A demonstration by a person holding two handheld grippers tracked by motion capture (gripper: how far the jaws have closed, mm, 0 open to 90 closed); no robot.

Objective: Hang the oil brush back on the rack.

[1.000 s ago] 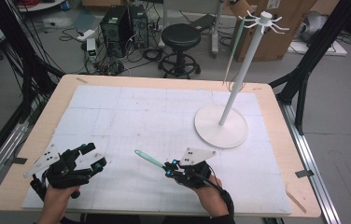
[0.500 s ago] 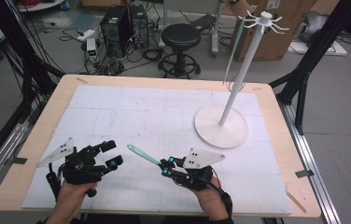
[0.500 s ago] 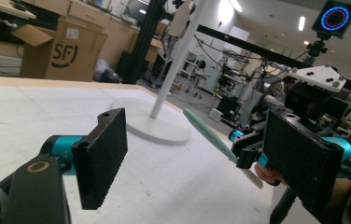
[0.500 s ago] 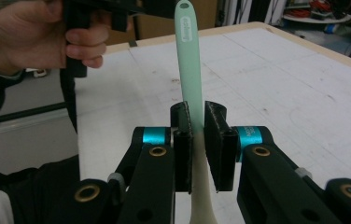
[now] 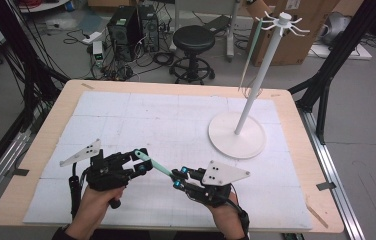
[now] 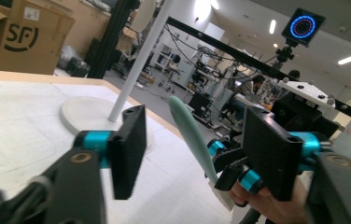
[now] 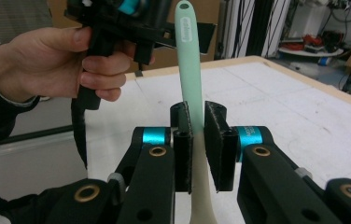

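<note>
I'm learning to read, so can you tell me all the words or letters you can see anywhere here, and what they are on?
"SF": printed on the brown cardboard box seen in the left gripper view.
White label on that box's top corner: too small to read.
Raised lettering on the handle of the green brush, which the right gripper holds: too blurred to read.

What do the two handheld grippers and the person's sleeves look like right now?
Both the left gripper and right gripper are black, with teal collars behind flat black fingers and brass-coloured pivot pins. Each carries a grey three-cornered plate and a black cable. The sleeves are dark.
</note>
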